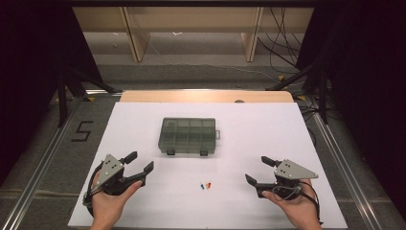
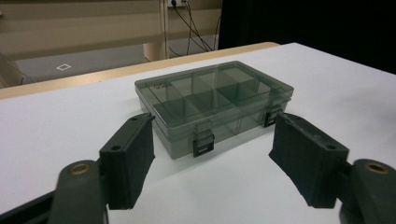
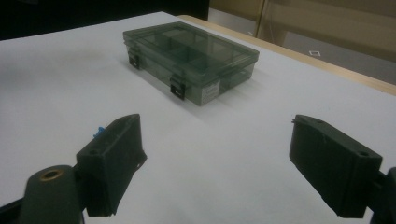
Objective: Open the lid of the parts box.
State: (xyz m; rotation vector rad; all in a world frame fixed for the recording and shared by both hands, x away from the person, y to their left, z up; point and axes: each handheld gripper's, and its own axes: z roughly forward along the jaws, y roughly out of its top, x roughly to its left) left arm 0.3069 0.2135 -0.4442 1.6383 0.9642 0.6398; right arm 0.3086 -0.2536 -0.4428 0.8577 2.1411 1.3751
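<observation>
both tongs hang wide open and empty, left gripper [image 1: 142,163] and right gripper [image 1: 257,170] near the desk's [image 1: 143,120] front corners. the closed compartment box [image 1: 187,136] sits mid-desk, toward the far edge. tiny coloured pieces [image 1: 206,185] lie between the grippers near the front edge.

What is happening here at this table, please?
A person holds a left gripper and a right gripper over a white table, both open and holding nothing. A closed, smoky compartment box lies between and beyond them, latches shut. Some small coloured pieces lie nearer the person, untouched.
</observation>
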